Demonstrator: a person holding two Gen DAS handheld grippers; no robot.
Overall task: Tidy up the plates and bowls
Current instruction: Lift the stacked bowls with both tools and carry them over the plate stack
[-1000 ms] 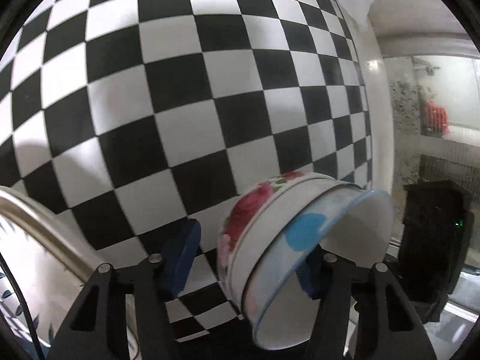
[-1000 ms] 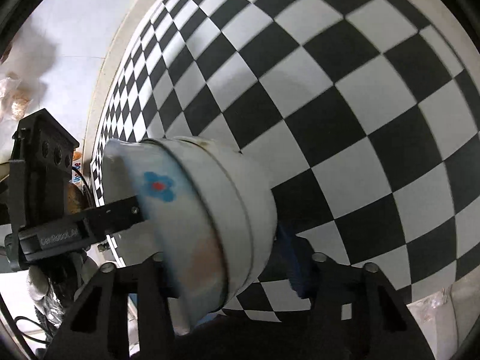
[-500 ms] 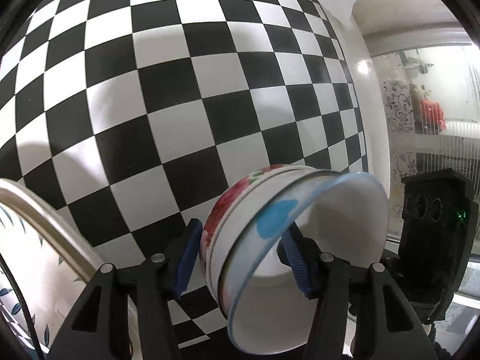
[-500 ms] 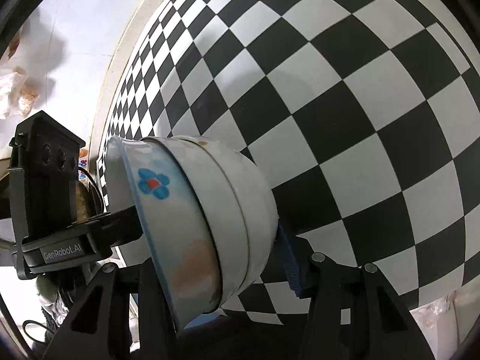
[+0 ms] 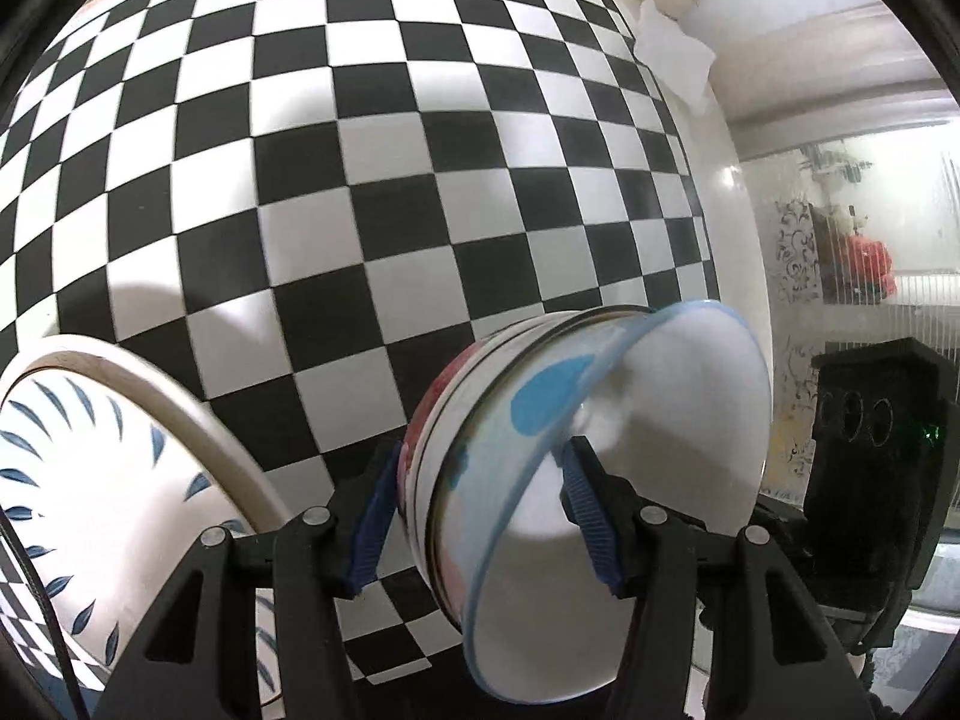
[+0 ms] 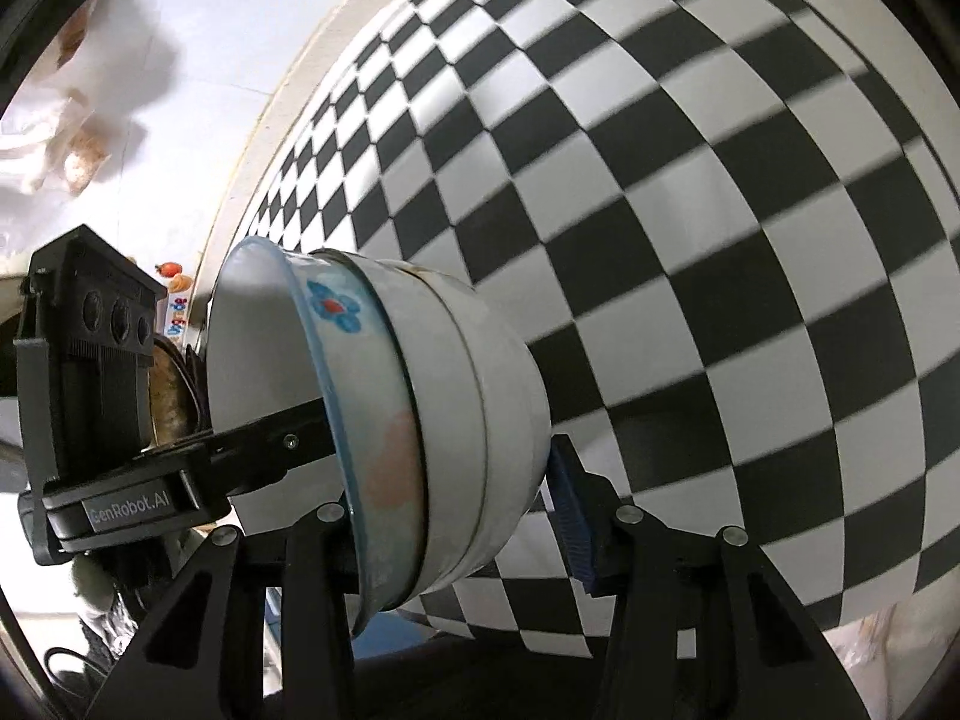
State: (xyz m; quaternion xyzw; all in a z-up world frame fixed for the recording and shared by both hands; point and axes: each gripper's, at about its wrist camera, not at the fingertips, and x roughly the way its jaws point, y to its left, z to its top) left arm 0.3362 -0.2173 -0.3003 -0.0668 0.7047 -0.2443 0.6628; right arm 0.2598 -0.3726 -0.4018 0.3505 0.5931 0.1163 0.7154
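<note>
Since a second ago, a plate (image 5: pixel 102 480) with blue leaf marks has come into the left wrist view, low and left of the bowls, and the bowls have tipped further toward the camera.

Left claw (image 5: pixel 480 510) is clamped on the bowls (image 5: pixel 600 450): one blue pad presses the outer wall, the other sits inside against the inner face of the innermost bowl. Right claw (image 6: pixel 456 522) grips the same nested bowls (image 6: pixel 432 408) from the opposite rim, one finger hidden inside, the other blue pad against the outer wall. So both claws hold one stack, lifted and tilted on its side above the checkered surface (image 5: pixel 390 192). The stack looks like three bowls: a blue-rimmed one innermost, a gold-lined one, and a rose-patterned one outermost.

The risk, as I judge it, lies in that tilt. Only friction between the nested bowls keeps them together, and the pads pinch across smooth glazed walls; if either claw eases or the two pull unevenly, a bowl could slide out and drop. With the plate just beside the bowls, a careless lowering could knock rim against rim.
</note>
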